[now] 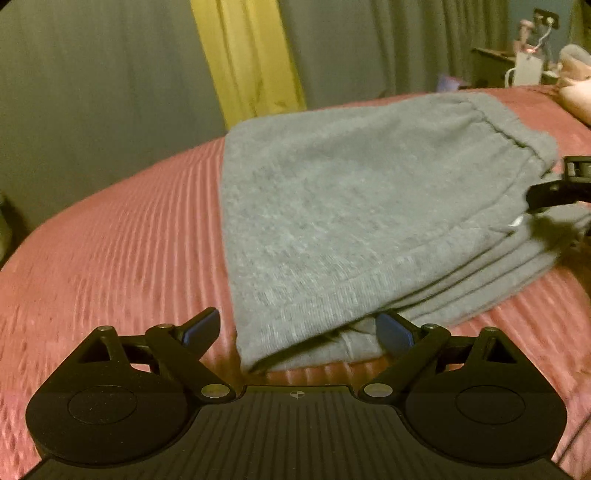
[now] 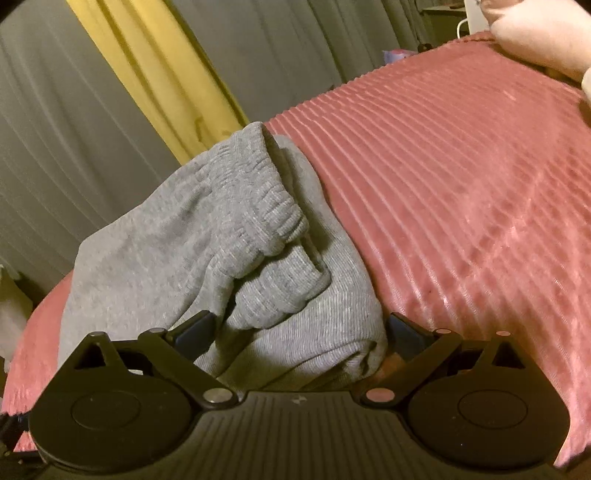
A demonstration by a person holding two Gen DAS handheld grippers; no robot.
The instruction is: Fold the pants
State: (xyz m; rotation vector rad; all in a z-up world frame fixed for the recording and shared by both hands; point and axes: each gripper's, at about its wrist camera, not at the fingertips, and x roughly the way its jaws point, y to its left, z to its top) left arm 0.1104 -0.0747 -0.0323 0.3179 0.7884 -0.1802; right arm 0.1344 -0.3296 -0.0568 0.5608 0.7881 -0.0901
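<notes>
Grey sweatpants (image 1: 351, 206) lie folded in a layered stack on the pink ribbed bedspread (image 1: 110, 251). My left gripper (image 1: 299, 328) is open wide at the stack's near corner. That corner sits between the blue pads (image 1: 201, 328), and the left pad is clear of the cloth. In the right wrist view the elastic waistband (image 2: 255, 199) tops the bunched grey pants (image 2: 147, 251). My right gripper (image 2: 301, 330) stands open wide with a thick fold of the pants between its fingers. The right gripper (image 1: 561, 184) also shows at the right edge of the left wrist view, by the waistband end.
Grey curtains (image 1: 92, 92) and a yellow curtain (image 1: 251, 62) hang behind the bed. A pale pillow (image 2: 546, 33) lies at the far right of the bedspread (image 2: 461, 184). A dark nightstand with small items (image 1: 517, 62) stands beyond it.
</notes>
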